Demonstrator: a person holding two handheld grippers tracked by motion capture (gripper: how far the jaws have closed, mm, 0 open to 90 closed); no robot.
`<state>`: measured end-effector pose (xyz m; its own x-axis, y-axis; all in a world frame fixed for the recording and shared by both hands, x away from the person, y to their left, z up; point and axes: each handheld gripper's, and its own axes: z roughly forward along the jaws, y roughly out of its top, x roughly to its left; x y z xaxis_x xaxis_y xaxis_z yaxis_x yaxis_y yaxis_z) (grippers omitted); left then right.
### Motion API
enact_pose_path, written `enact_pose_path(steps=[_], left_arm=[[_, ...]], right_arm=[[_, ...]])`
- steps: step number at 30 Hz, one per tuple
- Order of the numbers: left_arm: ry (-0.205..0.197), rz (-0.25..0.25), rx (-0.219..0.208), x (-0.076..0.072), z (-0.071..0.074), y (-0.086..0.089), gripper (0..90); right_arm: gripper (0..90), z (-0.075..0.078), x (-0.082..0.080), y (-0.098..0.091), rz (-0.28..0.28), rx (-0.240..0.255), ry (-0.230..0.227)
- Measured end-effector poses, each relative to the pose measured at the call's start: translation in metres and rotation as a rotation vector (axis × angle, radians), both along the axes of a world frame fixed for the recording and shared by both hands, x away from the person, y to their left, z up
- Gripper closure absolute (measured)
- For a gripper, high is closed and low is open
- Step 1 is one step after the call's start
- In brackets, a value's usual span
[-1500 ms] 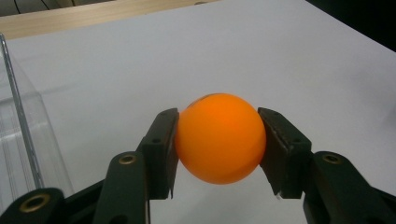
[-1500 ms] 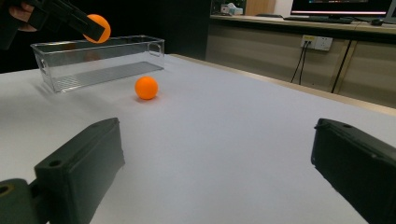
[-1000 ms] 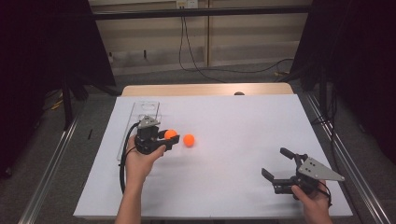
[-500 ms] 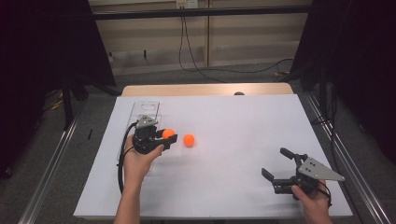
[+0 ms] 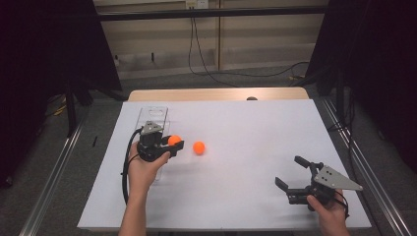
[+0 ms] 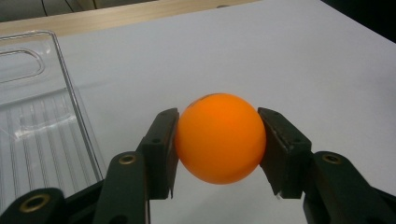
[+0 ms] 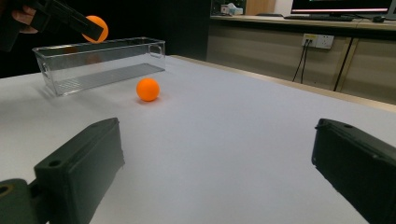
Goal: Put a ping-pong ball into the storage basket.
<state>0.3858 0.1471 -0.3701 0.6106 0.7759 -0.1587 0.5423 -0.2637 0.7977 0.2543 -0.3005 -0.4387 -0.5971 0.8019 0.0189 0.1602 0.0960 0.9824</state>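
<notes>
The left gripper [image 5: 173, 143] is grasping an orange ball [image 6: 219, 137] between its two black fingers [image 6: 161, 151]. In the left gripper view the pads are pressing on both sides of the ball, and the ball is hanging a little above the white counter [image 5: 255, 128], not touching it. In the high view this held ball [image 5: 174, 140] is sitting just beside the right long wall of a clear plastic bin [image 5: 153, 117], near the left side of the counter. The person's left hand [image 5: 145, 167] is wrapping around the body of the gripper, and a black cable [image 5: 126, 172] is looping down from it along the forearm.

A second orange ball [image 5: 198, 147] is lying on the counter, just to the right of the left gripper and apart from it. In the right gripper view this second ball [image 7: 147, 89] is resting on the white surface in front of the clear bin [image 7: 100, 65], while the held ball [image 7: 95, 28] is showing above the rim of the bin.

The right gripper [image 5: 294, 173] is staying near the right front corner of the counter, well apart from both balls. Its fingers [image 7: 81, 165] are standing wide apart and released, with nothing between them. The person's right hand [image 5: 327, 209] is holding it from below, and the grey three-cornered plate [image 5: 339, 179] is lying on top of it.
</notes>
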Motion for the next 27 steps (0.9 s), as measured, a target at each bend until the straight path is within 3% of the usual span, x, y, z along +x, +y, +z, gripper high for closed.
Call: enact_pose_path(steps=[27], left_arm=[[-0.006,0.040,0.034,0.003,-0.001,0.011,50.9]], right_arm=[[1.7,0.000,0.001,0.001,0.004,-0.006,0.000]])
